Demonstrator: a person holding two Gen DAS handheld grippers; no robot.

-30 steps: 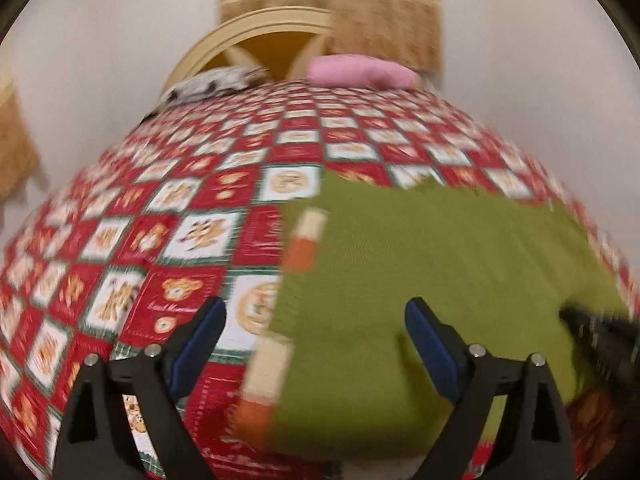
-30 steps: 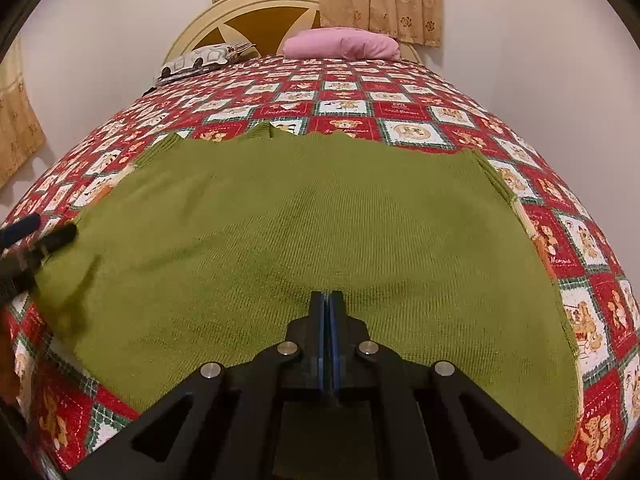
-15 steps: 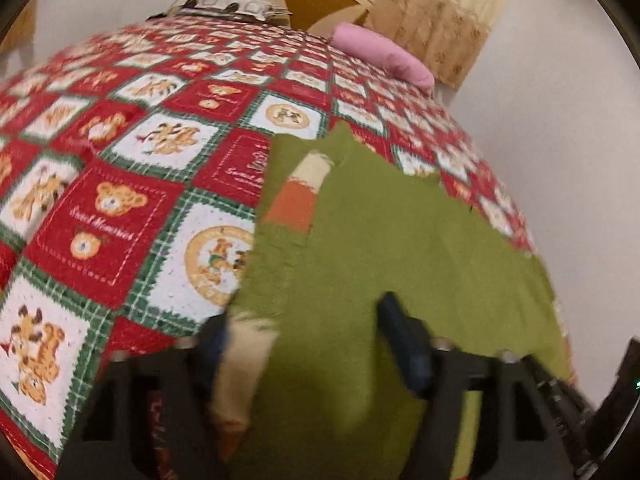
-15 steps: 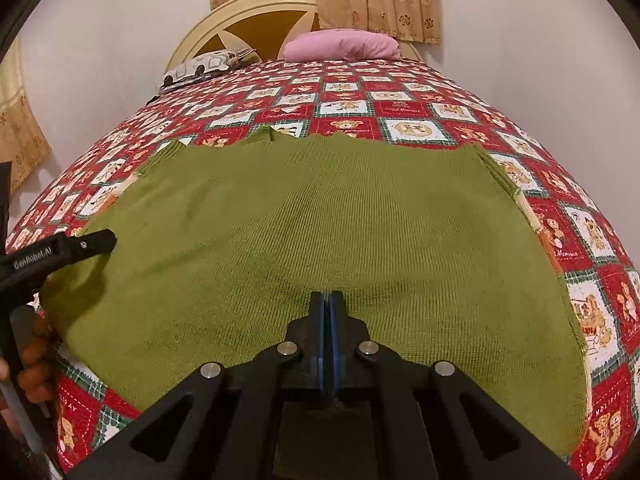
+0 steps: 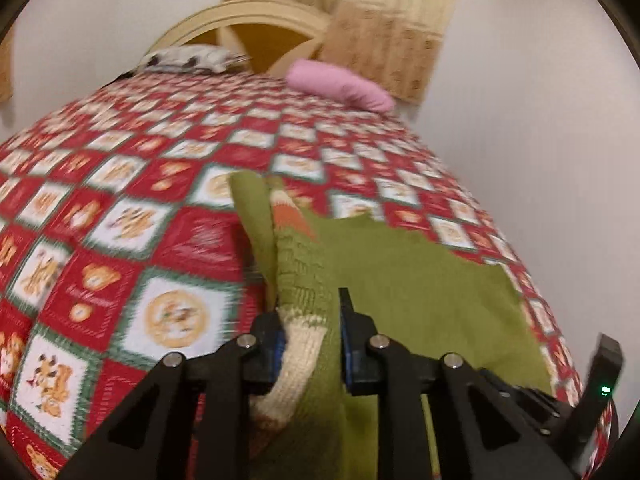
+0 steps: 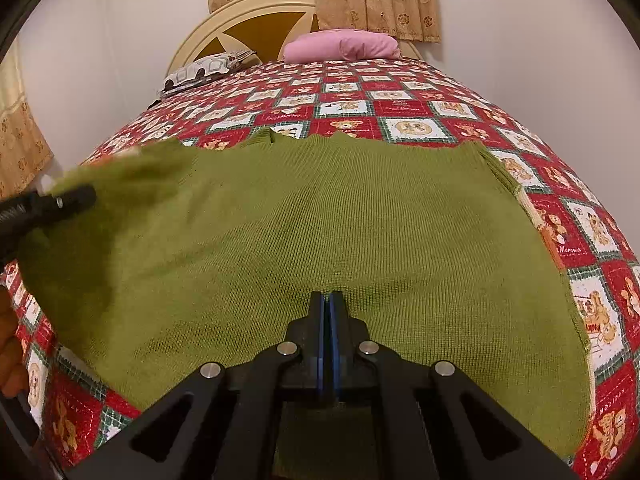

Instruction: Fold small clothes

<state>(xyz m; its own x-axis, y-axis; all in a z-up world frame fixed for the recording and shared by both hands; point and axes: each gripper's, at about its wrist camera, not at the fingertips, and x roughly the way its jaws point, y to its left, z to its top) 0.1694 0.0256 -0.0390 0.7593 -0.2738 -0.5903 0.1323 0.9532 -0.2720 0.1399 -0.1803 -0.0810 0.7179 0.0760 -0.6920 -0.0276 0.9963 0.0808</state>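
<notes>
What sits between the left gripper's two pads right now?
The sweater's bunched striped edge; the left gripper has just been closing on it, in the left wrist view.

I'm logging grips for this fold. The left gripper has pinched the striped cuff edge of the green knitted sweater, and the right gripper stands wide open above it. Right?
Not quite. The right gripper is shut, its blue pads together over the green knitted sweater, as the right wrist view shows. The left gripper does pinch the striped cuff edge.

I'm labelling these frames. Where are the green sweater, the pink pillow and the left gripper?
green sweater (image 6: 340,220), right wrist view, middle of its flat body.
pink pillow (image 6: 340,45), right wrist view, its middle.
left gripper (image 5: 310,320), left wrist view, between its fingertips, on the pinched sleeve.
</notes>
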